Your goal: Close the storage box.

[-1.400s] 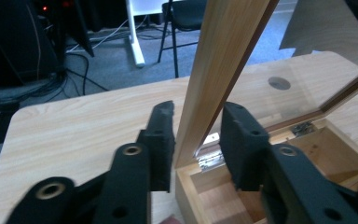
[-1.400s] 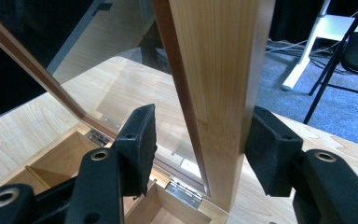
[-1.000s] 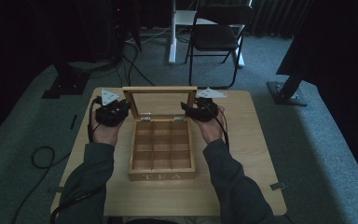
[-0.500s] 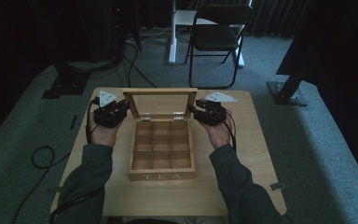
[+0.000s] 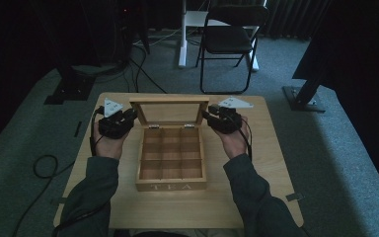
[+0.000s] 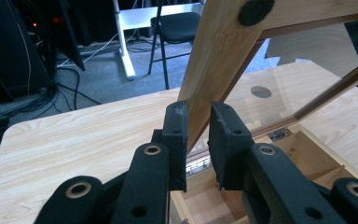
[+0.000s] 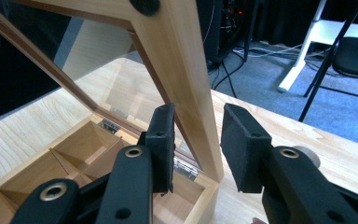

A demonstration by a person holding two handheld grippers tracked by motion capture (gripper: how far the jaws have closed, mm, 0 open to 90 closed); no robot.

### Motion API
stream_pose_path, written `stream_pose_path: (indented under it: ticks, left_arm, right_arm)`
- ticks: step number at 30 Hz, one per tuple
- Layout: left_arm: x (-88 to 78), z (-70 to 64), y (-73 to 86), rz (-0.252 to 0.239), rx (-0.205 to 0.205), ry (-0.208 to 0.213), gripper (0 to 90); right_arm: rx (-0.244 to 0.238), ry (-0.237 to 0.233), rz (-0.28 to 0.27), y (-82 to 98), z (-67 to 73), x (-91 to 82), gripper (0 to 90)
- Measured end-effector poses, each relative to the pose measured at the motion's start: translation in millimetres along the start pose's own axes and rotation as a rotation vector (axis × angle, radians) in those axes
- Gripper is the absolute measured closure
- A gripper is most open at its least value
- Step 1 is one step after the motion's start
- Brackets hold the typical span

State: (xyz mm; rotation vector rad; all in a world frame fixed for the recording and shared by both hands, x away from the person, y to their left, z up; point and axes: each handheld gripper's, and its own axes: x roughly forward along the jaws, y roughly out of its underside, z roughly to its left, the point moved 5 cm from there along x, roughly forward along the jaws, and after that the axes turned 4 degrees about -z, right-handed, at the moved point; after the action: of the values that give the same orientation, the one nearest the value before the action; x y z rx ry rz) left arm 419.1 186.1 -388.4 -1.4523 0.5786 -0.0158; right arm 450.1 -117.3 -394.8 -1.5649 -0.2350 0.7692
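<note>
lid grip: left gripper (image 5: 128, 116) and right gripper (image 5: 208, 116) each take one side rail of the tea box lid (image 5: 170, 111), so my read is a two-handed swing of the lid on its hinges, symmetric to avoid racking the frame
left gripper state: jaws straddle the lid's left rail low down, near the hinge end; left gripper view has the near pad against the wood and the other pad very close or touching, so I read it as pinching the rail
right gripper state: jaws have just been closing with the lid's right rail between them; right gripper view has one pad on the rail and a visible gap at the other, so not clamped yet
why low on the rail: probably keeps hands off the glass pane and close to the pivot; less leverage, more control
tea box (image 5: 171, 160) location: middle of the wooden table (image 5: 256, 163), front face with "TEA" lettering toward the person, lid standing up at the far edge
lid look: light wood frame around a clear pane, dark round bumper pads at the free corners, small metal hinges (image 5: 151, 126) at the base
box look: pale unfinished-looking wood, interior split by thin dividers into a grid of compartments, all empty as far as the high view tells
hands: both hands (image 5: 109, 145) rest near the table beside the box, forearms in from the near edge
risk: uneven grip could twist the lid on its hinges
</note>
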Motion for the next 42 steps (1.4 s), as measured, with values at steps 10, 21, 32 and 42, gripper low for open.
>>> stream_pose_path:
  ticks: [10, 21, 32, 42]
  left_arm:
    - [-6.9, -3.2, 1.7, -0.015, 0.006, 0.005, 76.2]
    - [-10.6, -6.2, 3.7, -0.014, 0.028, 0.016, 71.4]
    - [-16.7, -9.4, 9.3, -0.017, 0.034, 0.017, 71.7]
    - [-25.6, -12.3, 13.4, -0.032, 0.032, 0.031, 72.0]
  right_arm:
    - [-0.016, -0.010, -0.003, 0.6, 4.5, -4.8, 64.6]
    - [-0.067, -0.019, -0.008, 0.2, 9.9, -13.0, 67.7]
    - [-0.079, -0.031, -0.010, 4.5, 13.8, -18.7, 68.5]
    - [-0.103, -0.028, -0.033, 7.3, 19.9, -27.8, 68.4]
